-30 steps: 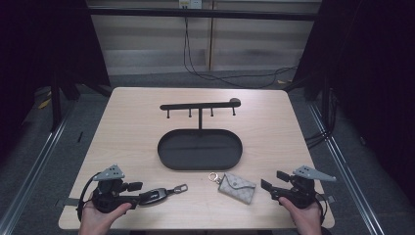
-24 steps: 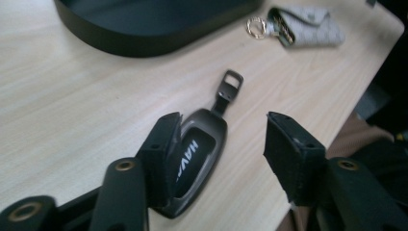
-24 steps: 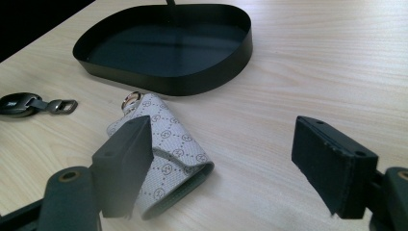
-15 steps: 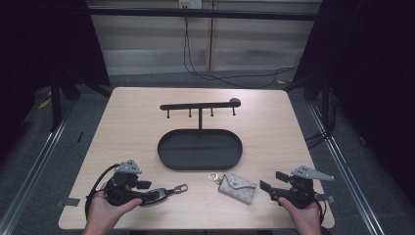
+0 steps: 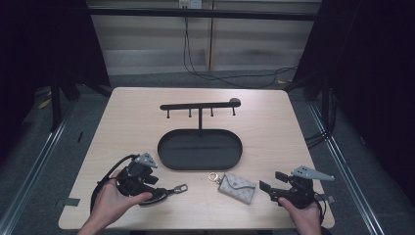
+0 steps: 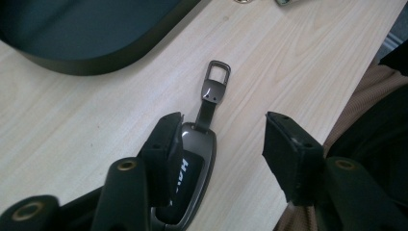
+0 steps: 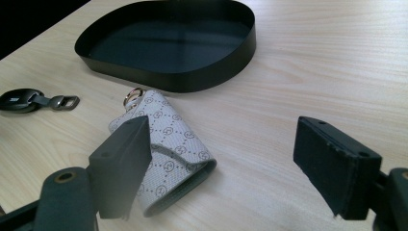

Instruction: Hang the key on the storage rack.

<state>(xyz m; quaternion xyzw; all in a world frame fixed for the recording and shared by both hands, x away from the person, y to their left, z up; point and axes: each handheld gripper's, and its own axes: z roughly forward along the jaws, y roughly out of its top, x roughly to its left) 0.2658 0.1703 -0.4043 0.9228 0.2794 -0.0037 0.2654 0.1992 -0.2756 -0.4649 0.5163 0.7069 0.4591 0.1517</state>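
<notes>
A dark key fob (image 6: 191,166) with a strap and metal loop lies flat on the table near its front edge. My left gripper (image 6: 223,124) hangs over it, jaws apart and just now opening; the fob sits against the inner face of the left jaw, partly under it, well clear of the right jaw. In the high view the left gripper (image 5: 156,184) stands at the fob (image 5: 169,191). A grey patterned pouch (image 7: 175,144) with a gold ring lies ahead of my right gripper (image 7: 226,129), whose jaws have been opening with bare table between them. From above, the right gripper (image 5: 266,185) rests right of the pouch (image 5: 237,187).
A black oval tray (image 5: 169,164) sits mid-table, its wall (image 7: 192,83) just beyond the pouch. Behind the tray stands a black hook rack (image 5: 199,105). The table's front edge runs close under both hands. A brown sleeve (image 6: 365,96) fills the right of the left gripper view.
My left hand has moved right and toward the tray, rising a little, and now stands over the key fob. The fob, pouch and right hand have stayed put.
</notes>
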